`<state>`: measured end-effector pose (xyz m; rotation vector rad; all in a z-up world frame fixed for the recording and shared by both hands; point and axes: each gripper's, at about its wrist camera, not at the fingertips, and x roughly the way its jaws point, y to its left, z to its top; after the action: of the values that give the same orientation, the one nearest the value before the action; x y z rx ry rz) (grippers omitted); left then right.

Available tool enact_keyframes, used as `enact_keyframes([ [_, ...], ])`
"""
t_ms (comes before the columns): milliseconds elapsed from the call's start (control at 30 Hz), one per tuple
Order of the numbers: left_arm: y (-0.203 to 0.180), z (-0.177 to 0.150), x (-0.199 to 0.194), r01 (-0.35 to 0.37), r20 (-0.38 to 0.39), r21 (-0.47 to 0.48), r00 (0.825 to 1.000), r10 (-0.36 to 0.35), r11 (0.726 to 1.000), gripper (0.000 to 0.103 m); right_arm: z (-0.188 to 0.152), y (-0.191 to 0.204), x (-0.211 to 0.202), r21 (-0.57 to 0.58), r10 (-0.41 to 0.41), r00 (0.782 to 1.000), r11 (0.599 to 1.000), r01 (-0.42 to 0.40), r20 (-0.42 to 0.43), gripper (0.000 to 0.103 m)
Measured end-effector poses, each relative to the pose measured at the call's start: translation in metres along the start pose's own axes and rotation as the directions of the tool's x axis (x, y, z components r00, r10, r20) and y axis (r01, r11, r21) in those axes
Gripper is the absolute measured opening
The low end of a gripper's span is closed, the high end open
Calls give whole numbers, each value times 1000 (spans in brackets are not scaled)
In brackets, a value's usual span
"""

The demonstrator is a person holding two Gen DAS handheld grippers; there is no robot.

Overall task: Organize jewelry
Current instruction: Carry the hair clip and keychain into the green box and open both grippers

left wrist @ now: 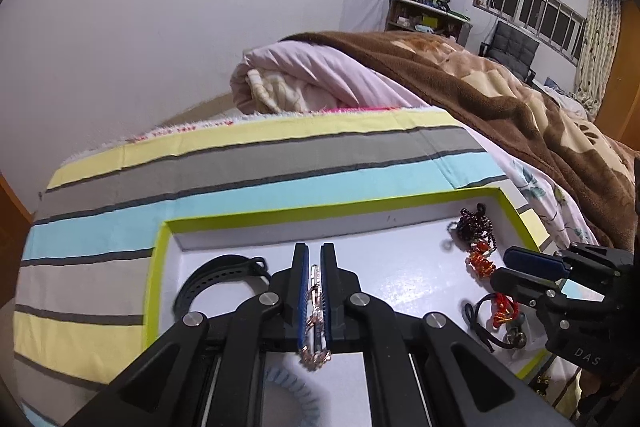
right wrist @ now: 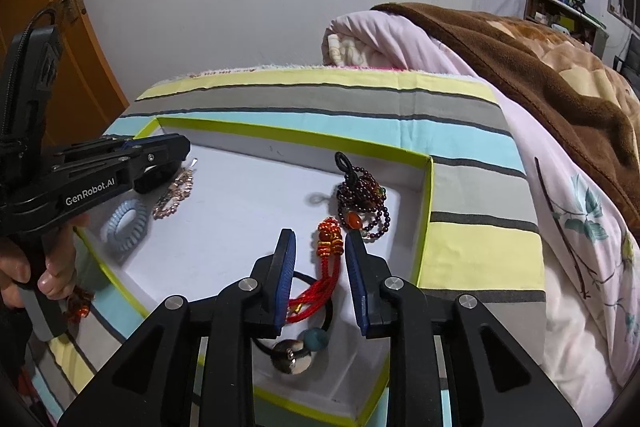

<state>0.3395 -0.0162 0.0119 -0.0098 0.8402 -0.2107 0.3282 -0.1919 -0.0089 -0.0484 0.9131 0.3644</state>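
Pinching a rose-gold chain bracelet (left wrist: 316, 307) in the left gripper (left wrist: 314, 251), with the blue pads drawn almost together on the links. Held it low over the white floor of the green-rimmed tray (left wrist: 320, 205), its loose end trailing below the jaws beside a pale blue coil hair tie (right wrist: 124, 223). Saw a hand (right wrist: 24, 267) wrapped round that gripper's handle in the right wrist view.

Kept the right gripper (right wrist: 320, 239) open, jaws standing either side of a red knotted cord with orange beads (right wrist: 330, 239); could not tell whether the left pad brushed the cord. Found a black hair tie with round beads (right wrist: 298, 351) lying under the cord, and a dark red bead bracelet (right wrist: 362, 195) heaped just beyond it near the tray's far corner.

Noted a black watch strap (left wrist: 216, 279) curled at the tray's left side. Rested the tray on a striped cloth (left wrist: 240, 163).
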Motion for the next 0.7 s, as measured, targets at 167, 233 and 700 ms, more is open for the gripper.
enact_keyframes([
  [167,0,-6,-23,-25,23,-8,999,25,1000,4,-3,5,-17,2,7,1000,1000,-7,28,26],
  [233,-1,-11,-36,-38,37,-9,999,38,999,4,-7,8,-27,1,13,999,1000,-13,41,26],
  [700,-28,-74,-139,-35,131,-42,991,41,998,4,-60,35,-105,-5,26,992,1000,-26,122,26],
])
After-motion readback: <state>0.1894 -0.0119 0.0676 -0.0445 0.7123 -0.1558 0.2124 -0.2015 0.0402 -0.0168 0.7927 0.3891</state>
